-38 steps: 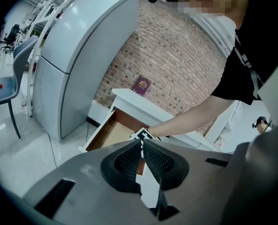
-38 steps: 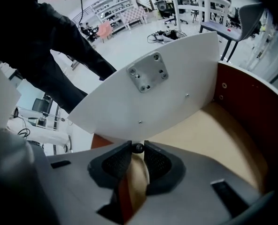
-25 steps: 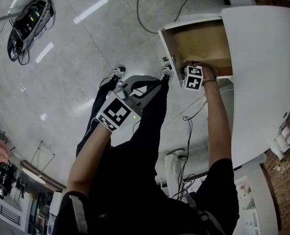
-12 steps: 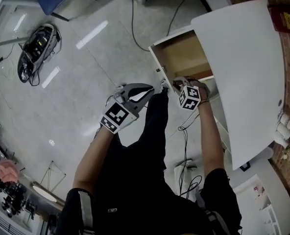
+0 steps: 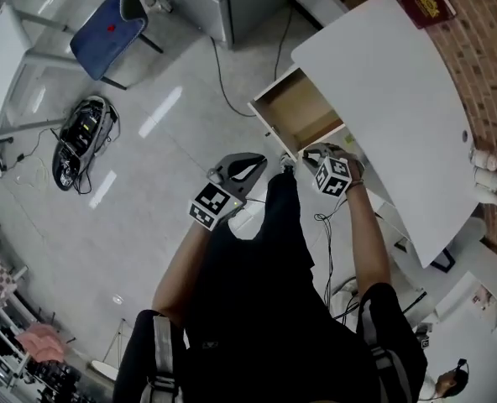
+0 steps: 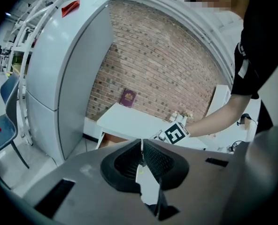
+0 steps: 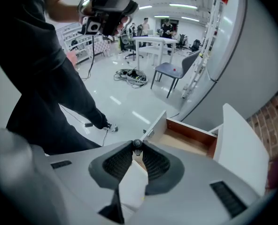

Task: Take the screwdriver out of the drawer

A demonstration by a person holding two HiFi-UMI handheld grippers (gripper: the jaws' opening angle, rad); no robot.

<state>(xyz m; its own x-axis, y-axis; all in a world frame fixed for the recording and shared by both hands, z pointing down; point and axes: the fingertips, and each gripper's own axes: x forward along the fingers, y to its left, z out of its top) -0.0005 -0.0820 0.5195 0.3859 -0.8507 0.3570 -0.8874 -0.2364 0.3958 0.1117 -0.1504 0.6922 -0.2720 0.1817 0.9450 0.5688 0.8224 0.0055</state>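
Note:
The drawer (image 5: 295, 112) stands pulled out from under the white table (image 5: 383, 82); its wooden inside (image 7: 190, 137) shows nothing in it. My right gripper (image 5: 316, 154) hangs above the drawer's near corner and points steeply down. It is shut on a thin dark-tipped tool, the screwdriver (image 7: 137, 145), whose round end shows between the pads. My left gripper (image 5: 244, 168) is held in the air left of the drawer, over the floor. Its jaws (image 6: 141, 146) are shut with nothing between them.
A dark red book (image 5: 427, 2) lies on the table's far corner beside a brick wall. A tall grey cabinet (image 6: 64, 74) stands left of the table. A blue chair (image 5: 106, 36) and a cable bundle (image 5: 81, 137) sit on the floor.
Both grippers have risen. The right one has come up out of the drawer and now hangs above its corner. The head view has pulled back and shows more of the room.

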